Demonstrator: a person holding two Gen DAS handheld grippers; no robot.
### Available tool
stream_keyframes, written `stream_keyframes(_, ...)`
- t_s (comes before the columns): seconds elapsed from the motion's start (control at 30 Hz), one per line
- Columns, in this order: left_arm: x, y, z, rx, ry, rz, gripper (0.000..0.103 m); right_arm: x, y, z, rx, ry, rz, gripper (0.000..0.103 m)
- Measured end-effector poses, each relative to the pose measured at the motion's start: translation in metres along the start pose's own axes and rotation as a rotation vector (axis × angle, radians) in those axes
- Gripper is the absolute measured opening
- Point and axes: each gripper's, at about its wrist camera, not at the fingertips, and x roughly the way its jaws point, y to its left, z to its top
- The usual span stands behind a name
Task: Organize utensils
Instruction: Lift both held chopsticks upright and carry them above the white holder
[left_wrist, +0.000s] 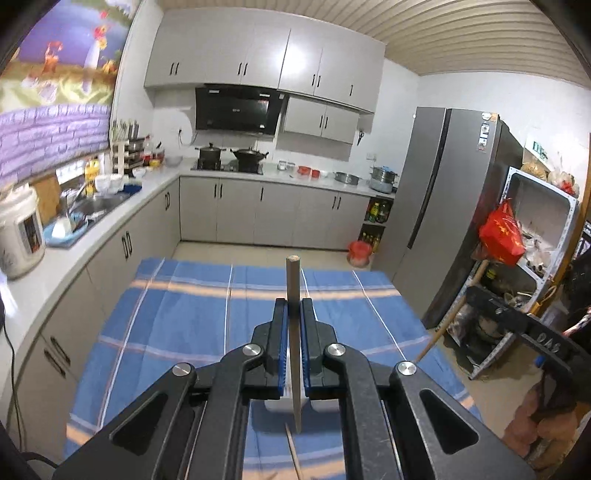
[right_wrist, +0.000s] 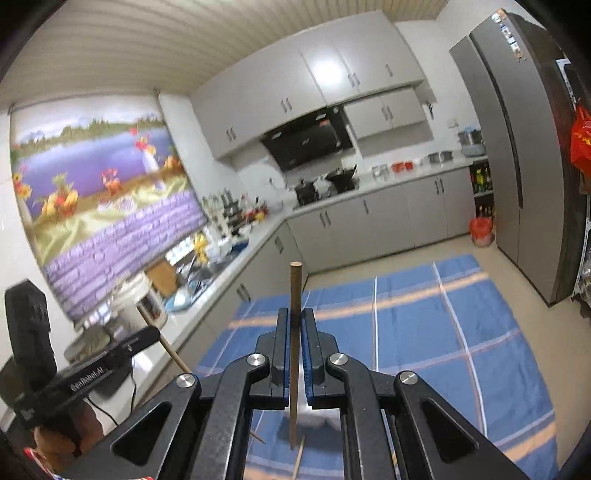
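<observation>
**2 chopsticks held upright, container half hidden**

The left hand-held gripper (left_wrist: 294, 306) is closed on 1 wooden chopstick (left_wrist: 293, 332), clamped mid-length and standing upright. The right hand-held gripper (right_wrist: 294, 317) pinches a darker chopstick (right_wrist: 294, 350) the same way. Below each set of jaws a white container (left_wrist: 284, 404) sits on the blue plaid cloth (left_wrist: 177, 314) over the tabletop.

To do this well, I judge each stick should go down straight, tip first, released only once its tip is inside.

The container's rim is blocked by the gripper bodies. Loose sticks (left_wrist: 295, 454) near the bottom edge are cut off. The far kitchen counter (left_wrist: 280, 173) is too small to read.
</observation>
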Motion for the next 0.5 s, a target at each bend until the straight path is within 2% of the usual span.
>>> stream_keyframes(0.1,0.035,-0.003,0.014,-0.002,0.026,0.004,0.006,0.017,-0.008,0.016,0.000,-0.025,-0.044,0.006)
stream_keyframes(0.2,0.077,-0.004,0.017,0.003,0.074,0.029,0.006,0.044,-0.022,0.017,0.004,-0.007,-0.097,0.006)
stream_keyframes(0.4,0.157,0.002,-0.007,0.000,0.214,0.074,0.006,0.098,-0.056,-0.008,0.062,0.113,-0.146,0.006)
stream_keyframes(0.5,0.171,0.010,-0.016,-0.038,0.240,0.061,0.005,0.116,-0.069,-0.020,0.087,0.168,-0.154,0.006)
